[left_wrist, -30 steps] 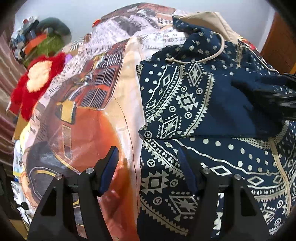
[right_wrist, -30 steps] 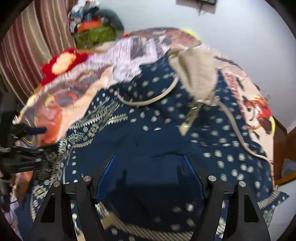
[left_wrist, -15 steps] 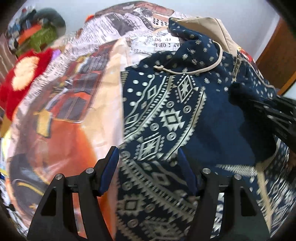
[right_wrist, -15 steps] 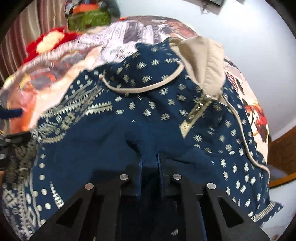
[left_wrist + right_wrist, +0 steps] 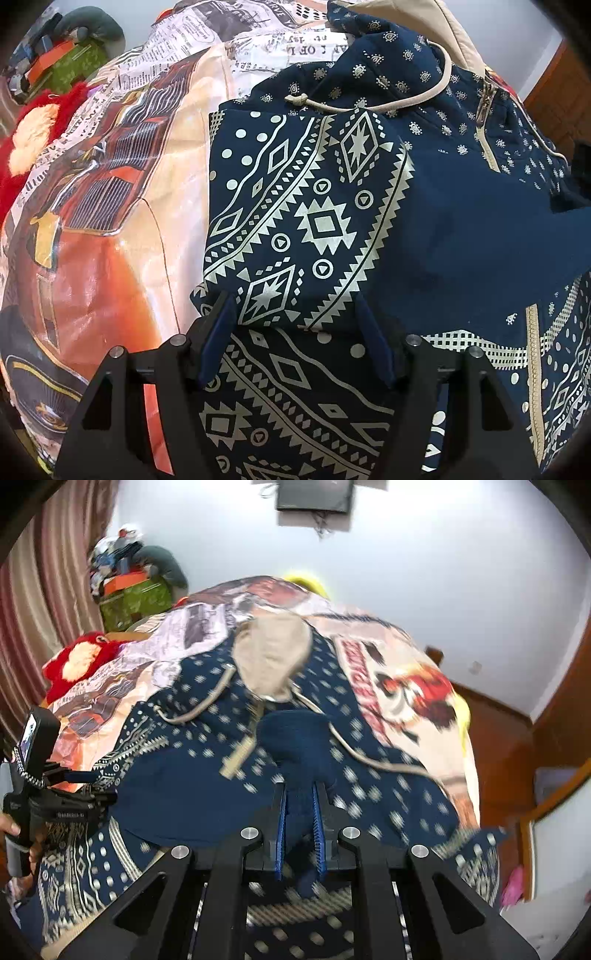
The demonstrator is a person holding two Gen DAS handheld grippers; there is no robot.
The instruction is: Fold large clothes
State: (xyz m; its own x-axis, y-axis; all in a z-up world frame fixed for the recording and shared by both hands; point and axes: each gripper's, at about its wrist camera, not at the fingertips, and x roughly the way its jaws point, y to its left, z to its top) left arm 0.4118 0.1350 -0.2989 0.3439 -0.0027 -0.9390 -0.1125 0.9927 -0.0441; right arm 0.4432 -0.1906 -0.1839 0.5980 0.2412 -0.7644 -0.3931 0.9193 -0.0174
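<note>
The navy hooded jacket with cream geometric print, a beige-lined hood and a beige drawstring (image 5: 325, 229) lay spread on the bed, directly ahead of and beneath both grippers. The right gripper (image 5: 300, 827) was clamped on a raised fold of its plain navy cloth, the blue pads pressing the fabric from both sides after the jaws had just closed. The left gripper (image 5: 291, 343) stood with its jaws apart, one pad to each side of a folded printed edge, neither pressing it. Beyond the jacket lay the glossy bedspread printed with an orange car and newsprint (image 5: 110, 206); its small lettering could not be read with confidence. Only the right wrist view showed the dark wall-mounted screen (image 5: 313, 494), the striped curtain (image 5: 44, 590) and the left gripper's handle with a small display (image 5: 33, 734). A red and cream plush toy (image 5: 33, 129) sat far left.
</note>
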